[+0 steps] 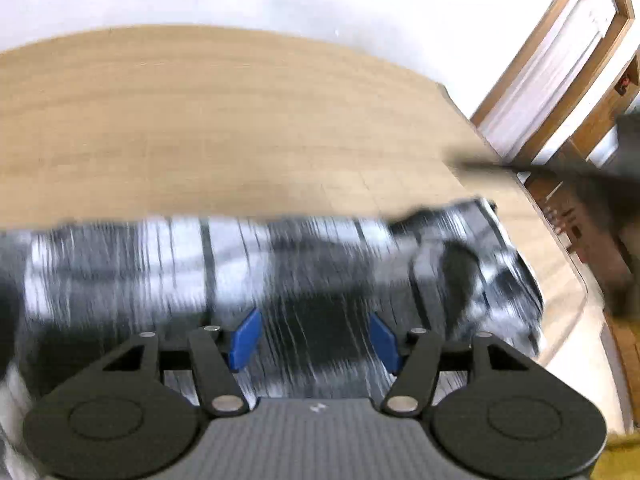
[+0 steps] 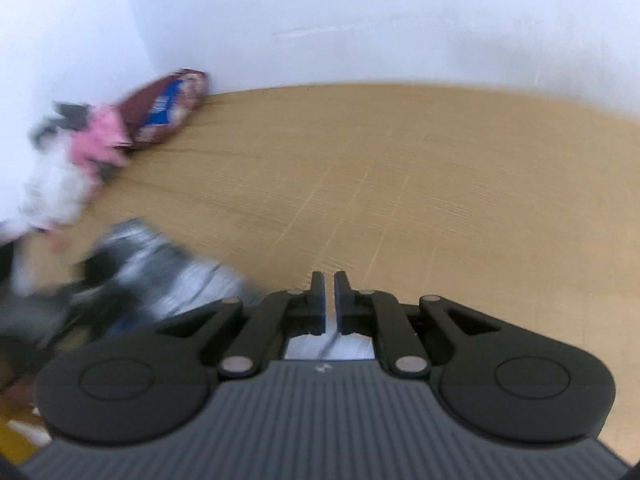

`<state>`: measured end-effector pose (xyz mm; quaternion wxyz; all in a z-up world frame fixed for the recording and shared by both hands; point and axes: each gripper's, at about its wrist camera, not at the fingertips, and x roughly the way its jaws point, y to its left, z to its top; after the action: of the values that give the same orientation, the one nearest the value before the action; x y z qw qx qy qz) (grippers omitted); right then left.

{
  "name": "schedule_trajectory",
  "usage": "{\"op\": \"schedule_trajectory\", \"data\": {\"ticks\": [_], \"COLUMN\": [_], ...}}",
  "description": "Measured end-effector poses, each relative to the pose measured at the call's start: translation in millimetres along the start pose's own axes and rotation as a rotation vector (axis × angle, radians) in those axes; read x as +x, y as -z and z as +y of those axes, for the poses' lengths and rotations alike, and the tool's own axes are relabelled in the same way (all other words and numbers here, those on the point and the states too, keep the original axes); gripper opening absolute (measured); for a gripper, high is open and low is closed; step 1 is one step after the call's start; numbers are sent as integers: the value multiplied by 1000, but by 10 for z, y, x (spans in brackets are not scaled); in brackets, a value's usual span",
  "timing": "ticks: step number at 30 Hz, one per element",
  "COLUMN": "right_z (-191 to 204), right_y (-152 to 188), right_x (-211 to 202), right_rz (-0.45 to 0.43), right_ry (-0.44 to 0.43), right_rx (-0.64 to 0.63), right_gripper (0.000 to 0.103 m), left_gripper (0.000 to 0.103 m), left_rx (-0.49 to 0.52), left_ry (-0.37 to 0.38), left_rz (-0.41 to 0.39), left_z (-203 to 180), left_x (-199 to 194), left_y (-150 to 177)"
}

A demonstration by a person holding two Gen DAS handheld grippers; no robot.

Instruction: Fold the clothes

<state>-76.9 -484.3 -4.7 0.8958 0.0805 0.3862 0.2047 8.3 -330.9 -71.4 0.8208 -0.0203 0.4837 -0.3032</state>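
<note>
- My left gripper [image 1: 314,338] has its jaws released, hanging over the checked shirt [image 1: 280,264]; the cloth runs beneath and between the blue pads, which I judge are not pressing it.
- My right gripper [image 2: 329,300] has its jaws all but clenched on nothing, a sliver of gap between them; the shirt's edge [image 2: 160,264] lies near and left of them, with some cloth showing under the gripper body.
- I judge I'm between folds: next I must pick a fresh edge with each gripper.
- Beyond, the wooden worktop [image 2: 400,168] is bare to the right; at far left, a pile of clothes [image 2: 80,152] and a dark red packet [image 2: 168,108].
</note>
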Motion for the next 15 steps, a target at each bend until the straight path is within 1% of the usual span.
{"op": "schedule_trajectory", "data": {"ticks": [1, 2, 3, 4, 5, 7, 8, 9, 10, 11, 12, 13, 14, 15], "right_z": [-34, -66, -98, -132, -217, -471, -598, -700, -753, -726, -648, -554, -446, -357], "right_y": [119, 240, 347, 436, 512, 653, 724, 741, 705, 675, 655, 644, 640, 636], "right_x": [-71, -110, -101, -24, 75, 266, 361, 392, 348, 264, 155, 49, -55, -116], "right_rz": [8, 18, 38, 67, 79, 70, 65, 68, 73, 54, 15, -28, -74, -101], "right_ry": [1, 21, 59, 126, 194, 317, 379, 397, 383, 378, 379, 387, 401, 412], "right_rx": [5, 3, -6, -21, -20, 12, 28, 73, 140, 169, 170, 150, 110, 80], "right_gripper": [9, 9, 9, 9, 8, 2, 1, 1, 4, 8, 10, 12, 18, 25], "left_gripper": [63, 63, 62, 61, 57, 57, 56, 56, 56, 57, 57, 59, 62, 63], "left_rx": [-18, -36, -55, -73, -91, -143, -167, -176, -180, -183, -180, -183, -185, -188], "left_ry": [-16, -31, -47, -63, -78, -42, -24, -16, -17, -19, -20, -26, -34, -51], "left_rz": [13, 25, 38, 50, 63, 62, 62, 66, 63, 58, 44, 24, 3, -13], "left_z": [70, 140, 210, 280, 350, 482, 535, 563, 569, 574, 570, 585, 603, 628], "left_x": [72, 143, 215, 286, 358, 392, 382, 355, 309, 261, 256, 170, 71, -6], "left_y": [-45, -90, -134, -179, -224, -249, -265, -279, -286, -292, -291, -278, -262, -247]}}
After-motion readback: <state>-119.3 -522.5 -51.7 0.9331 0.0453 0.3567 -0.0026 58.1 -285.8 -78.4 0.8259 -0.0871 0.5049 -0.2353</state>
